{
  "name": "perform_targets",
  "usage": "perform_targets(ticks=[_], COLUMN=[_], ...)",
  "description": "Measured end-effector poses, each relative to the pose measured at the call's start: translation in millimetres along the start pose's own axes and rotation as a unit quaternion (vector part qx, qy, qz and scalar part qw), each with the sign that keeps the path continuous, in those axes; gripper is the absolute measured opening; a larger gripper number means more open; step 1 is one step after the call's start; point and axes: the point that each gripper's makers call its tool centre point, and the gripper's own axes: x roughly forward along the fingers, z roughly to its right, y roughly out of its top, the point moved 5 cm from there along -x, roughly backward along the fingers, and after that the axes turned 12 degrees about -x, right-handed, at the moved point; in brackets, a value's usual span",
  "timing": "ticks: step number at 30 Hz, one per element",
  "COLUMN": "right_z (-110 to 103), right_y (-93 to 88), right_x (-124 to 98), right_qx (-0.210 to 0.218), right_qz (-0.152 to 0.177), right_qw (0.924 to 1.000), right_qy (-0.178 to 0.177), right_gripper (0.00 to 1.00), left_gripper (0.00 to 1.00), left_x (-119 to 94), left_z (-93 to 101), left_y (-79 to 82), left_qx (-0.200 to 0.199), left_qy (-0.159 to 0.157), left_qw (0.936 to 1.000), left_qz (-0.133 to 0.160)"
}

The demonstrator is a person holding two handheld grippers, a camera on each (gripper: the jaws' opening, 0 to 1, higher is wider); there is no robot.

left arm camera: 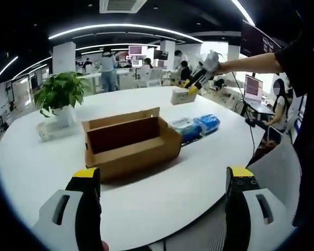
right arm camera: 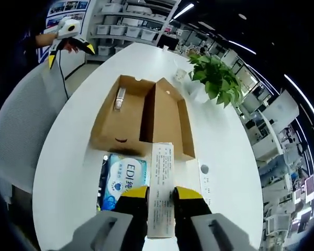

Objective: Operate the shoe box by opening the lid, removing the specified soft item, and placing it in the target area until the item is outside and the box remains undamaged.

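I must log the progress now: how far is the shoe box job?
Done: the shoe box lies open on the white table, lid folded back. In hand: the right gripper is shut on a tissue pack, held above the table past the box. Left: set it down. The left gripper is open and holds nothing.

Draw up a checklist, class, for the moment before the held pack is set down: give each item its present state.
1. Shoe box lid open: ok.
2. Box undamaged: ok as far as visible.
3. Right hand-held gripper shut on the white pack: ok.
4. White pack outside the box: ok.
5. Left hand-held gripper open and holding nothing: ok.
6. Target area on the table: cannot tell, nothing marks it.
7. Blue packs beside the box, clear of the drop spot: cannot tell.
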Motion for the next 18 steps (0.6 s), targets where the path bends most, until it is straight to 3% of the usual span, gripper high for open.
perform_targets(ticks=[18], right_z=[-6], right_y=[-63.8], right_x=[19], right_qx=[0.017], right_qz=[-0.043], right_qw=[0.9987], right_qy=[0.019], right_gripper=[0.14], left_gripper=[0.99], left_x=[8], left_z=[-14.7], left_y=[-4.4], left_qx=[-0.007], left_qy=[0.018], left_qw=[0.9995], left_qz=[-0.023])
